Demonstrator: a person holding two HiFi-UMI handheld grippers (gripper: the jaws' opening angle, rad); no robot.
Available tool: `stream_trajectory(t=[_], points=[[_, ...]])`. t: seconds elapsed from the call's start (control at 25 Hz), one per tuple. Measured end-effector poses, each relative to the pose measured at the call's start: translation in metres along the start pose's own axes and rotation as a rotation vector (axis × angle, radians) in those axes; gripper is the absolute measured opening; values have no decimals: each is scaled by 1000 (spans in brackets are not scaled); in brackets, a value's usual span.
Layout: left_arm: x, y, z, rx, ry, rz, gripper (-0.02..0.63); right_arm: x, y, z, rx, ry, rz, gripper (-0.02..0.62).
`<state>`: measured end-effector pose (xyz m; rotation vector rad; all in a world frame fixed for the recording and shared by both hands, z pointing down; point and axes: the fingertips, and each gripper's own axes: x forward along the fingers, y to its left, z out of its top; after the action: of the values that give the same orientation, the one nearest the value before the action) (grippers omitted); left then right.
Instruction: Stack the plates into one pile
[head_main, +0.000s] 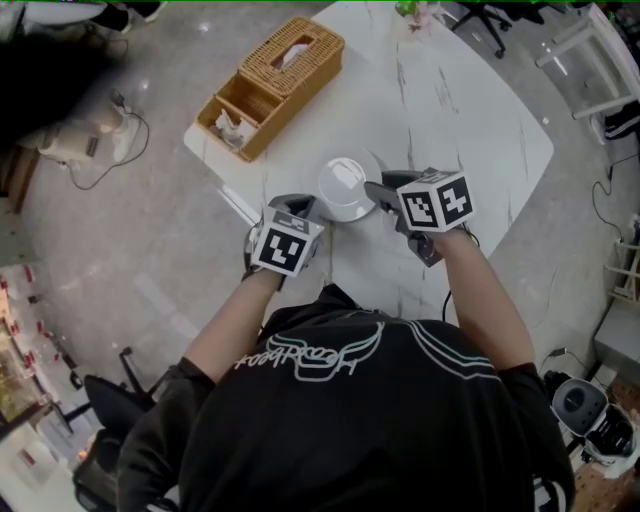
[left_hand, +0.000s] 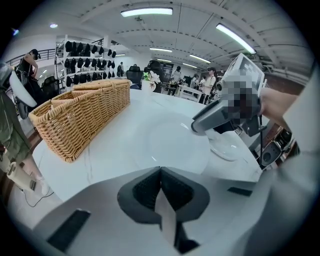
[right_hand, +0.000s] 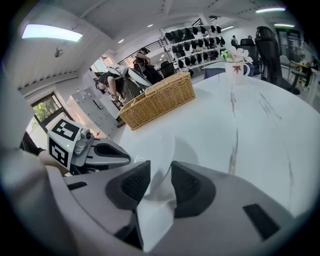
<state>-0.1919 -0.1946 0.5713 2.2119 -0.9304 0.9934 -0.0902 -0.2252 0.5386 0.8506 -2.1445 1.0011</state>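
Note:
A large white plate (head_main: 347, 195) (left_hand: 170, 142) lies flat on the white table (head_main: 470, 120). At its near rim my left gripper (head_main: 303, 207) (left_hand: 160, 172) has its jaws shut; whether they pinch the rim I cannot tell. From the right, my right gripper (head_main: 378, 188) (right_hand: 160, 172) reaches to the large plate's right edge. It is shut on the rim of a smaller glossy plate (left_hand: 227, 149) (right_hand: 162, 150), which hangs just off the table beside the large one. In the head view the right gripper hides that smaller plate.
A wicker basket (head_main: 270, 85) (left_hand: 80, 117) (right_hand: 157, 100) stands on the table beyond the plates, to the left. A white cup with a flower (right_hand: 235, 67) sits at the far edge. People, chairs and shelves stand around the table.

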Motion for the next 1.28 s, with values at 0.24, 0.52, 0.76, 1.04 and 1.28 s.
stream_trajectory(t=[0.24,0.52,0.76,1.04,1.28], points=[[-1,0,-1,-2,-6,-6,25,-4,-4,1,135,-30,19,86],[-5,2,-4,-15,-9,-5,25,-11,1,8,342,-122,125,45],[-17,4,-5,-21,-24,12,25,-20,8,15,428,-202,191,35],[-37,0,0,-32,-62,40,25,-36,12,17,499,-280,241,35],[-51,-19,8,-30,-86,52,25,-72,11,13,547,-368,285,35]])
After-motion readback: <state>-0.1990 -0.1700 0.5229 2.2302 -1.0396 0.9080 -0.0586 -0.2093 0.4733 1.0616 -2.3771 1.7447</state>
